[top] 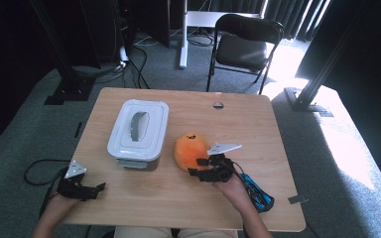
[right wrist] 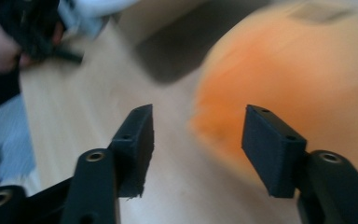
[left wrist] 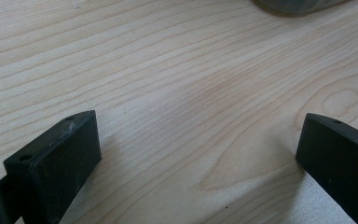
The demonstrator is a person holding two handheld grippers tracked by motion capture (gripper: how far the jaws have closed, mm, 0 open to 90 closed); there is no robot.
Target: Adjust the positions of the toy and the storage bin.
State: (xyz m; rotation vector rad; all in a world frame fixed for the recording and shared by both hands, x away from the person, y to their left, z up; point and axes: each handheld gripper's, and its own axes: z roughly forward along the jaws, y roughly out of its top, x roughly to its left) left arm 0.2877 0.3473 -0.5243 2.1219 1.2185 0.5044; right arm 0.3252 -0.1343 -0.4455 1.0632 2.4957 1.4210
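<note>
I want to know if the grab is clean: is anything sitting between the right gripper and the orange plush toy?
Nothing visible does. The right gripper is open at the near side of the orange plush toy, with bare table between its jaws in the right gripper view. The white lidded container stands off to the toy's left, apart from it.

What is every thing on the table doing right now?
White plastic box with grey handle: lid on, upright.
Round orange plush toy: resting on the table, not gripped.
Left tool: open, nothing in it.
Right tool: open beside the toy.
</note>
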